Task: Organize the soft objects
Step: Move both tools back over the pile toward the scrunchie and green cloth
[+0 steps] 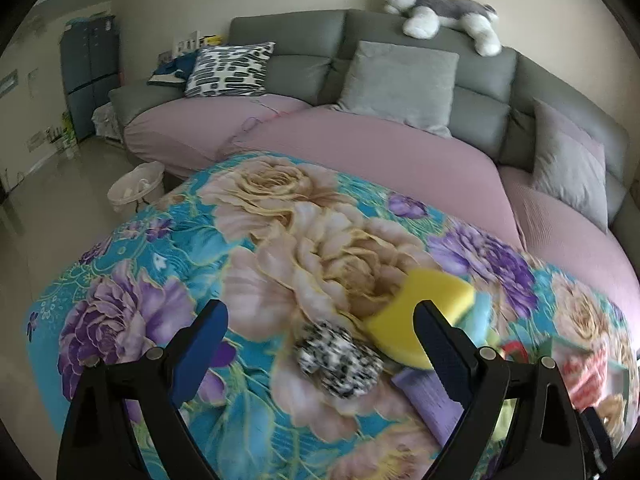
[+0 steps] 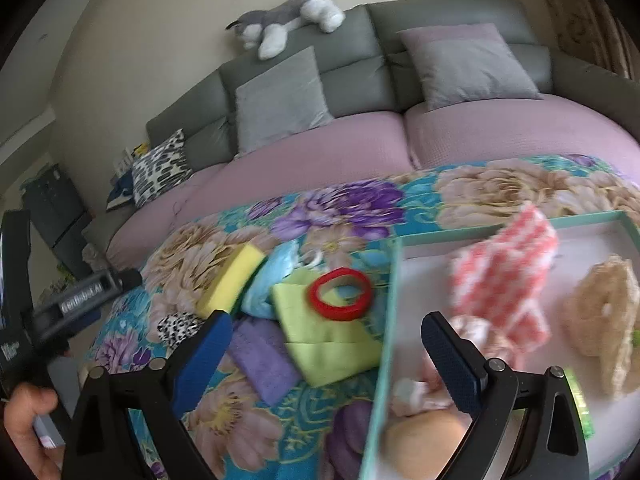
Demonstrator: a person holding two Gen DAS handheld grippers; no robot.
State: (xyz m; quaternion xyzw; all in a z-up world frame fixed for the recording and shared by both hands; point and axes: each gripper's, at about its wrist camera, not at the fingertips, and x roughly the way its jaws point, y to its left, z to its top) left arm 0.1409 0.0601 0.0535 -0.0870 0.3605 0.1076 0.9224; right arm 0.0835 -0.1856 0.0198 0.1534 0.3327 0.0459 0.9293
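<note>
Soft items lie on a floral cloth (image 1: pixel 200 248). In the left wrist view my left gripper (image 1: pixel 320 320) is open and empty above a black-and-white speckled scrunchie (image 1: pixel 340 356), with a yellow sponge (image 1: pixel 424 312) and a purple cloth (image 1: pixel 428 396) by its right finger. In the right wrist view my right gripper (image 2: pixel 328 332) is open and empty over a green cloth (image 2: pixel 320 344), a red ring (image 2: pixel 340 289), a purple cloth (image 2: pixel 264 364), a light blue item (image 2: pixel 272 280) and the yellow sponge (image 2: pixel 232 280). A teal-rimmed tray (image 2: pixel 390 300) holds a pink checked cloth (image 2: pixel 508 276) and a beige knitted piece (image 2: pixel 604 312).
A grey sofa (image 1: pixel 400 80) with a pink cover, grey cushions (image 1: pixel 400 84), a patterned cushion (image 1: pixel 230 70) and a plush husky (image 1: pixel 440 12) stands behind. A white basket (image 1: pixel 136 188) sits on the floor at left. The left handle and a hand (image 2: pixel 24 412) show in the right wrist view.
</note>
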